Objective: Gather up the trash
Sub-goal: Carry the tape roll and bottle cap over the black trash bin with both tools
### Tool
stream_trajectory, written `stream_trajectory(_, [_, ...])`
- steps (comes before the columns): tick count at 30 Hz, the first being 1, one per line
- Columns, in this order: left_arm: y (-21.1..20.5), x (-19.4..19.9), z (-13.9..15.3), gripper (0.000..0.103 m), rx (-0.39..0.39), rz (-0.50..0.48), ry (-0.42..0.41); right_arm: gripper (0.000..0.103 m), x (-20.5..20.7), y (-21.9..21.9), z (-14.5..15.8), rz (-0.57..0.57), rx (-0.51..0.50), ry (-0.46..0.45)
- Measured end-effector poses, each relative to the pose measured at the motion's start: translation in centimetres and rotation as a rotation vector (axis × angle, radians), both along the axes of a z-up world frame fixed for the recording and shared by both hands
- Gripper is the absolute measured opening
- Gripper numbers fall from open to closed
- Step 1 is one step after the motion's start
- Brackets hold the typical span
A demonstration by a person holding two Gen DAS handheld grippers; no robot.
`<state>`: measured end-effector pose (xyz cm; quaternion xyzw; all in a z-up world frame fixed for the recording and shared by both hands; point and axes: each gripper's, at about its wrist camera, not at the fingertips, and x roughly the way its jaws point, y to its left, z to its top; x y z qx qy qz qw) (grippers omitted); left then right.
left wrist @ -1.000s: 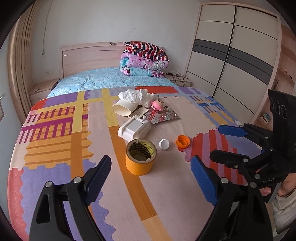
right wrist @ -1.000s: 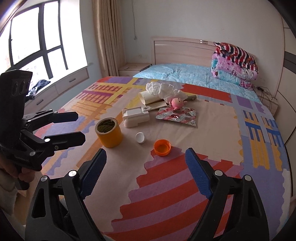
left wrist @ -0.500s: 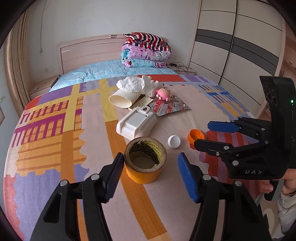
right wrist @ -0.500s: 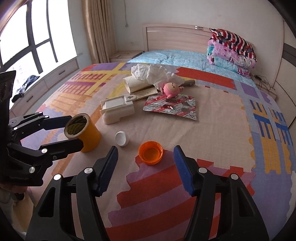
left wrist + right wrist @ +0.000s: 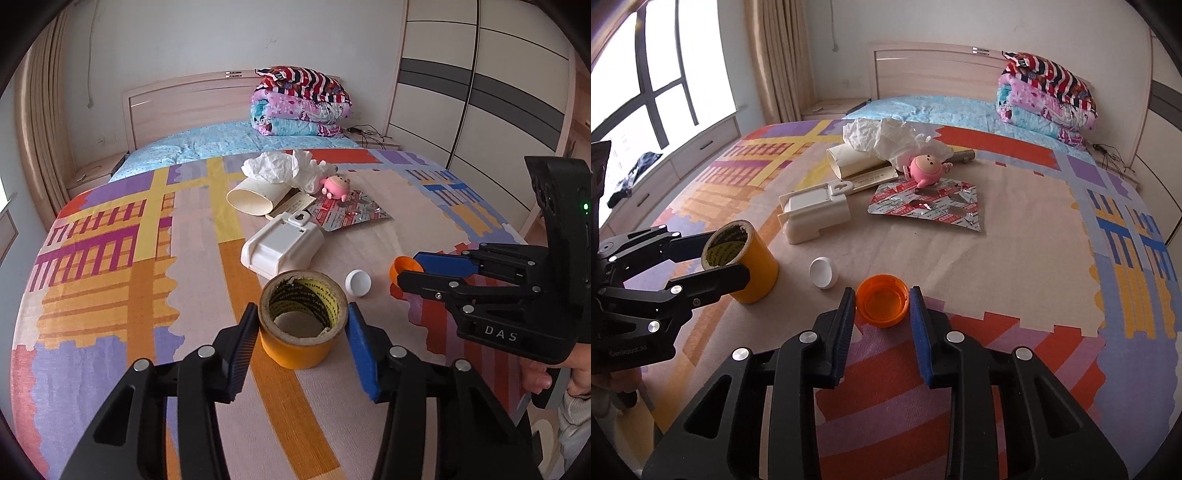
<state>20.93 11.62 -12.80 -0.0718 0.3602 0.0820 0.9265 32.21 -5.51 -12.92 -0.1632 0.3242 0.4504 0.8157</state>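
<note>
A yellow tape roll (image 5: 299, 345) stands upright on the patchwork bedspread (image 5: 110, 258). My left gripper (image 5: 301, 317) is closing on it, and both blue pads meet its sides. From the right wrist view the left gripper (image 5: 727, 258) is seen straddling the roll (image 5: 759, 266). An orange bottle cap (image 5: 882, 304) lies open side up, and my right gripper (image 5: 882, 306) is closing on it with the pads against its rim. In the left wrist view the right gripper (image 5: 408, 266) hides most of the cap (image 5: 404, 263). A small white cap (image 5: 357, 282) lies between the two.
Beyond lie a white plastic box (image 5: 282, 247), a tipped paper cup (image 5: 251, 199), crumpled tissue (image 5: 277, 166), a pink toy (image 5: 336, 186) and a foil blister pack (image 5: 351, 212). Folded quilts (image 5: 299, 103) sit by the headboard. A wardrobe (image 5: 480, 92) stands right, a window (image 5: 646, 92) left.
Both grippers came forward and down over the bed. Their jaws narrowed from wide apart, the left around the tape roll and the right around the orange cap.
</note>
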Motion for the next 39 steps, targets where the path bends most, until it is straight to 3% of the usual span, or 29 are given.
stream_trajectory(9, [-2.1, -3.3, 3.1, 0.046, 0.033, -0.021, -0.050, 0.030, -2.9, -2.9, 2.1, 0.024, 0.048, -0.005])
stream_trajectory(24, [-8.9, -12.1, 7.0, 0.046, 0.063, -0.097, -0.120, 0.030, -12.3, -9.3, 5.1, 0.100, 0.128, -0.052])
stream_trajectory(32, [-11.9, -15.7, 5.3, 0.046, 0.024, -0.148, -0.091, 0.030, -15.6, -11.9, 3.0, 0.140, 0.107, -0.030])
stream_trajectory(39, [-13.4, -16.7, 0.5, 0.046, 0.005, -0.190, 0.014, 0.030, -16.7, -12.5, -1.9, 0.160, 0.019, 0.046])
